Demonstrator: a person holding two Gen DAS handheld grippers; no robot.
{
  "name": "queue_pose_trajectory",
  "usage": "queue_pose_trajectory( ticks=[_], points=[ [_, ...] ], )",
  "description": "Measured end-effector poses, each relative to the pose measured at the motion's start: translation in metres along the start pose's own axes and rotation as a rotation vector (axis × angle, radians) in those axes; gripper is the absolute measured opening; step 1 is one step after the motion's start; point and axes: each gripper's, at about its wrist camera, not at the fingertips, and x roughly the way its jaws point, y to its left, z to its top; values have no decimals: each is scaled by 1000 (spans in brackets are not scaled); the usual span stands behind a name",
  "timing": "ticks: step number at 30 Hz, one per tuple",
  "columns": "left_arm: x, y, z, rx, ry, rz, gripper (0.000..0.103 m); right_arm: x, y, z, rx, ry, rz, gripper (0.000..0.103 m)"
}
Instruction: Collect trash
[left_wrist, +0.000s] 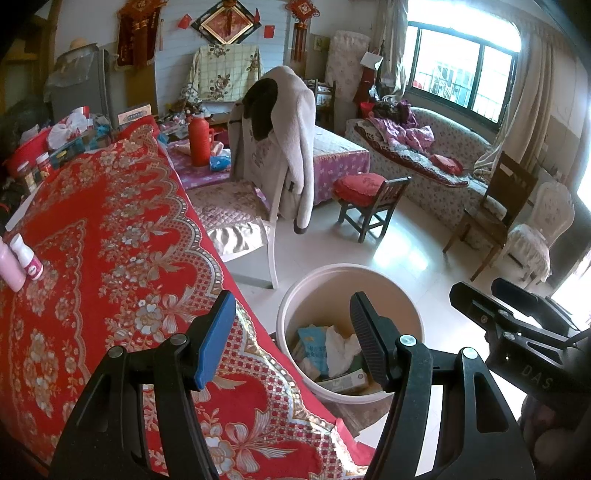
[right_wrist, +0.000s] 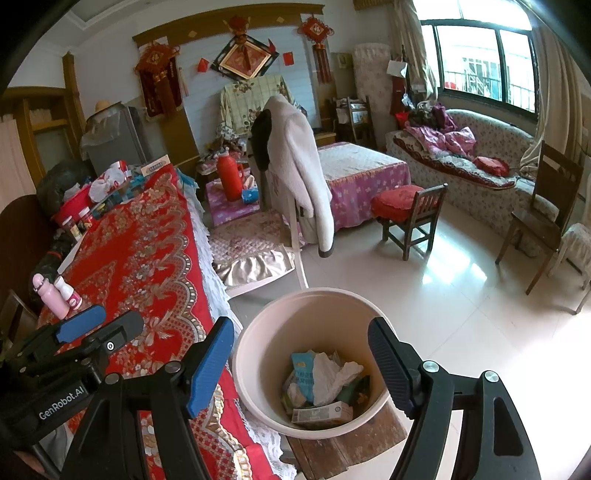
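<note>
Through the left wrist camera, I saw my left gripper (left_wrist: 291, 338) spread wide and holding nothing, its tips straddling the table's red floral cloth (left_wrist: 110, 229) at nine o'clock and the cream bucket (left_wrist: 295, 295) at five o'clock, where a teal packet (left_wrist: 312, 345) and crumpled white paper (left_wrist: 341, 349) lay inside. From the right wrist camera, my right gripper (right_wrist: 301, 363) likewise gaped empty over that bucket (right_wrist: 258, 325) at six o'clock, with a pink bottle (right_wrist: 51, 295) on the cloth at nine o'clock.
</note>
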Motion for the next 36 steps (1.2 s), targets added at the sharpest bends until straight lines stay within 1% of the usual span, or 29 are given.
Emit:
queue_pose_trajectory(
  ticks=[10,15,36],
  points=[
    [1,0,-1,-1,3,0,63,1,-1,1,0,1,1,73],
    [2,0,-2,0,4,-1,63,1,-4,-3,1,5,0,73],
    [3,0,-2,-2,7,-2,63,4,-8,1,2,17,-2,74]
  ],
)
